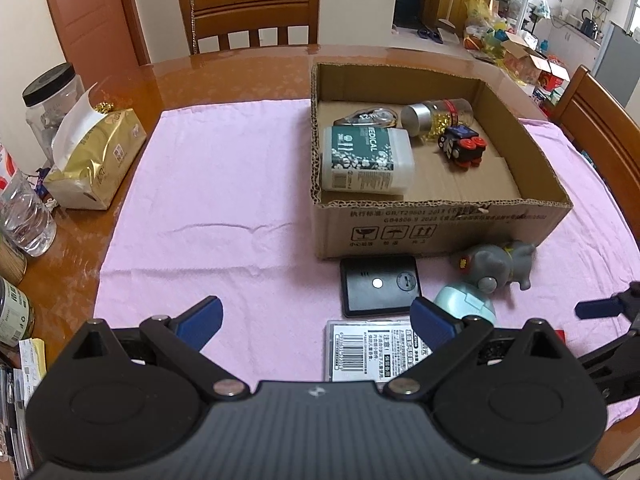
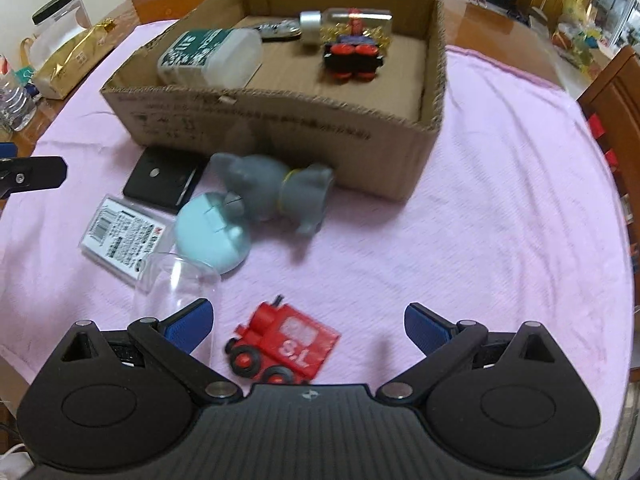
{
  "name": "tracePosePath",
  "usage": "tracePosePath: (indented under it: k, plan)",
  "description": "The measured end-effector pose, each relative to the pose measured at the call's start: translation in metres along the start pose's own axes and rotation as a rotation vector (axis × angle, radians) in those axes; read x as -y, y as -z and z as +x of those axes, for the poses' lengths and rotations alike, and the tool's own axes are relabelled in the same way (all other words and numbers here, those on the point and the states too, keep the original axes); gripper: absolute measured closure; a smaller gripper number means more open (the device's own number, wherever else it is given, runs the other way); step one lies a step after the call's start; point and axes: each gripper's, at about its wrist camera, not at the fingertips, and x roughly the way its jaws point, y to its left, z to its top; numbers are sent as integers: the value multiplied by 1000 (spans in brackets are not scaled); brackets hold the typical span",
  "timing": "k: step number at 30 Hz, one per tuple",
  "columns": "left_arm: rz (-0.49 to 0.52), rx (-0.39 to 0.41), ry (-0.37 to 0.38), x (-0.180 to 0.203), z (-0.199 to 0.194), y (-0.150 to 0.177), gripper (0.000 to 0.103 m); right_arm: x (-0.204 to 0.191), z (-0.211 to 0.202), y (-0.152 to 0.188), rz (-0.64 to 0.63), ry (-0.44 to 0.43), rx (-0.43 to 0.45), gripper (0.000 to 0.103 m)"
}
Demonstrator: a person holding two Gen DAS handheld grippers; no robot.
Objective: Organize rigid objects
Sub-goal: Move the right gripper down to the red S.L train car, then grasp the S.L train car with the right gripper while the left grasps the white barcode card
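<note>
A cardboard box (image 1: 436,228) (image 2: 434,92) on the pink cloth holds a white medical tub (image 1: 366,160), a silver-capped bottle (image 1: 436,114), a tape dispenser (image 1: 366,117) and a black toy car (image 1: 460,146). In front of the box lie a black device (image 1: 380,286), a grey elephant toy (image 1: 496,266), a pale blue round case (image 2: 212,234), a barcoded clear case (image 1: 366,354) and a clear cup (image 2: 176,292). A red toy train (image 2: 282,344) lies between the fingers of my open right gripper (image 2: 308,326). My left gripper (image 1: 316,318) is open over bare cloth.
On the wooden table to the left stand a gold tissue pack (image 1: 96,160), a black-lidded jar (image 1: 52,100) and a water bottle (image 1: 26,216). Wooden chairs (image 1: 250,12) stand at the far side and right. The right gripper's finger (image 1: 596,308) shows at the left view's right edge.
</note>
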Motion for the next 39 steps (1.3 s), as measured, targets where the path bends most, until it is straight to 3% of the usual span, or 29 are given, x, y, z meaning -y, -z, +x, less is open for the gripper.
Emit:
tracePosePath:
  k: [7, 15, 24, 31, 39]
  plan:
    - [10, -12, 11, 2, 4, 2, 3, -12, 11, 10, -42, 25, -19, 0]
    - [41, -31, 33, 7, 12, 7, 3, 9, 14, 26, -49, 108, -57, 0]
    - [146, -108, 55, 15, 29, 26, 3, 32, 10, 36, -9, 76, -61, 0]
    - [157, -164, 95, 23, 45, 36, 3, 33, 7, 38, -7, 77, -43, 0]
    - [148, -158, 126, 38, 59, 31, 3, 30, 7, 40, -10, 77, -34, 0]
